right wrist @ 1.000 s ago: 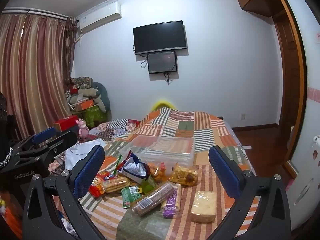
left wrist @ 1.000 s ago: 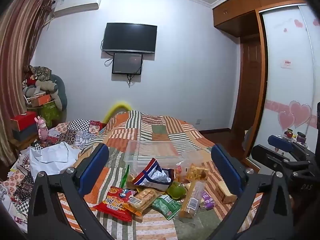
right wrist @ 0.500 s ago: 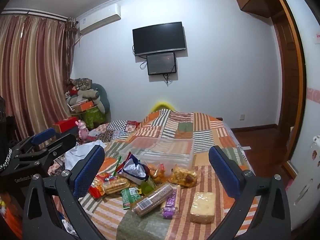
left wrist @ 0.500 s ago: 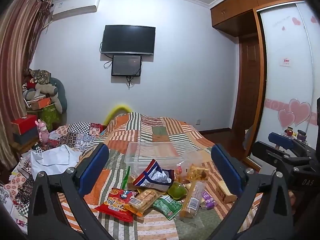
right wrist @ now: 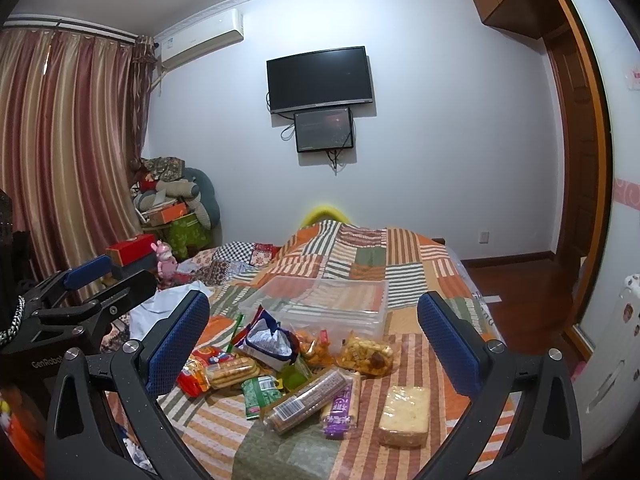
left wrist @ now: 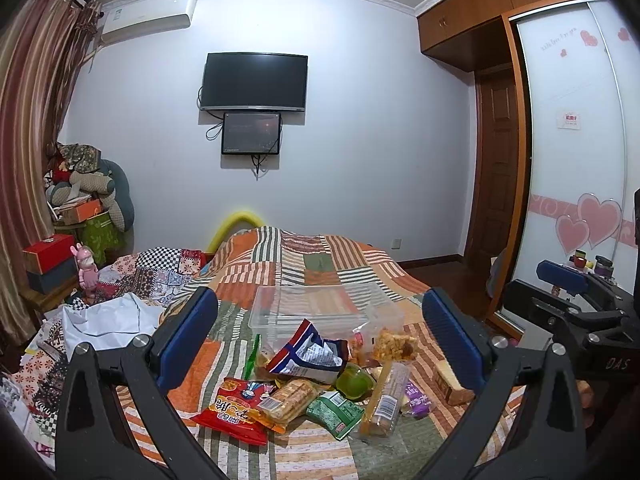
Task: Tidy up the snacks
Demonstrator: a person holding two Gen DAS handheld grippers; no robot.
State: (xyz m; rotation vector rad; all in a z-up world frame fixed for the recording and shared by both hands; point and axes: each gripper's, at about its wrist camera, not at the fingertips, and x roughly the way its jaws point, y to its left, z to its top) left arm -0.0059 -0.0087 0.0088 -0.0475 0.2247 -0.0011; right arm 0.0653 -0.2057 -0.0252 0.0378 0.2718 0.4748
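A pile of snacks lies on the striped bedspread (left wrist: 304, 256): a red packet (left wrist: 234, 410), a blue and white bag (left wrist: 310, 354), a green packet (left wrist: 336, 410), a long biscuit sleeve (right wrist: 306, 396), a purple bar (right wrist: 340, 404) and a pale cake block (right wrist: 404, 410). A clear plastic box (left wrist: 312, 308), also in the right wrist view (right wrist: 320, 300), stands behind the pile. My left gripper (left wrist: 320, 336) is open and empty, above the pile. My right gripper (right wrist: 312, 336) is open and empty, likewise held back from the snacks.
Crumpled white cloth (left wrist: 108, 320) and patterned bedding (left wrist: 160, 268) lie left of the snacks. Boxes and stuffed toys (left wrist: 80, 200) are stacked by the curtain. A wardrobe with sliding doors (left wrist: 568, 160) and bare floor (right wrist: 520, 280) are on the right.
Both views have shifted only slightly; the grippers stay open and the snacks have not moved.
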